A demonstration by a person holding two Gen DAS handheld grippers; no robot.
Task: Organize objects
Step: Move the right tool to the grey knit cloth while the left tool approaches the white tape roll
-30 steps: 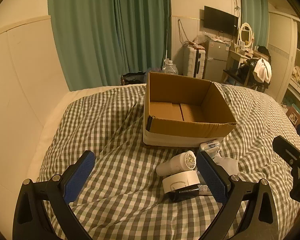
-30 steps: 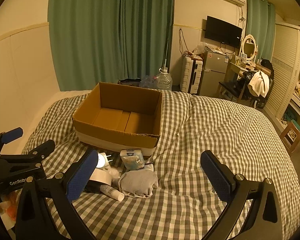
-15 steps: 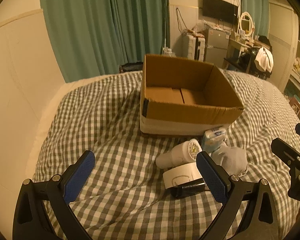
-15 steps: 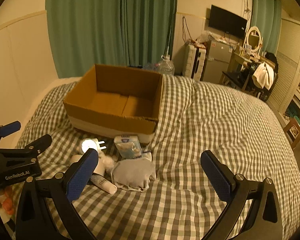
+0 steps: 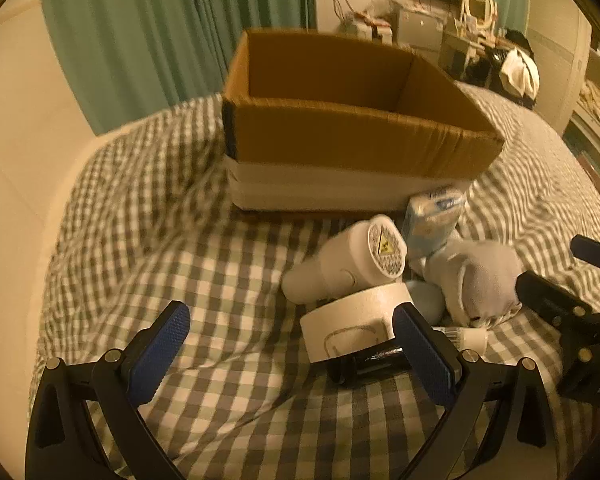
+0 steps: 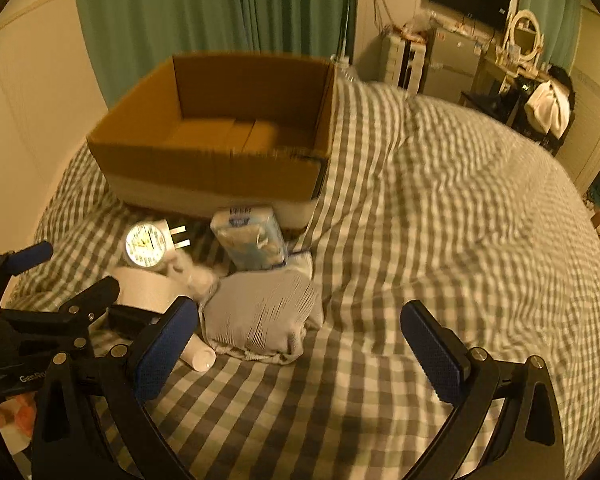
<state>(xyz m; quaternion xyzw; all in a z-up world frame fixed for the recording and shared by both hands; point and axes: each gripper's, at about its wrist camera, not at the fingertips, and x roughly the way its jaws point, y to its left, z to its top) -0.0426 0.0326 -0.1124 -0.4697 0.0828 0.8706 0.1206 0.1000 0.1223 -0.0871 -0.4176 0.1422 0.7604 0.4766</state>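
An open cardboard box [image 5: 340, 136] [image 6: 204, 168] stands on the checked bedspread with nothing visible inside. In front of it lies a small pile: a white plug adapter [image 5: 352, 264] [image 6: 148, 246], a roll of white tape [image 5: 352, 326] [image 6: 148, 290], a blue tissue pack [image 5: 432, 216] [image 6: 252, 240], a folded grey cloth [image 5: 480, 280] [image 6: 260, 312], a small white tube [image 6: 198, 354] and a black item [image 5: 364, 366]. My left gripper [image 5: 288, 356] is open, its right finger beside the tape roll. My right gripper [image 6: 300, 348] is open, just in front of the grey cloth.
The checked bedspread [image 6: 440, 220] stretches wide to the right. Green curtains [image 5: 160, 28] hang behind the box, with a padded wall panel [image 5: 16, 120] to the left. A fridge, a desk with a mirror and a chair [image 6: 496, 64] stand at the far right.
Both grippers have moved forward and lower toward the pile in front of the box; the objects now look larger. Neither gripper has closed, and nothing in the pile has shifted.
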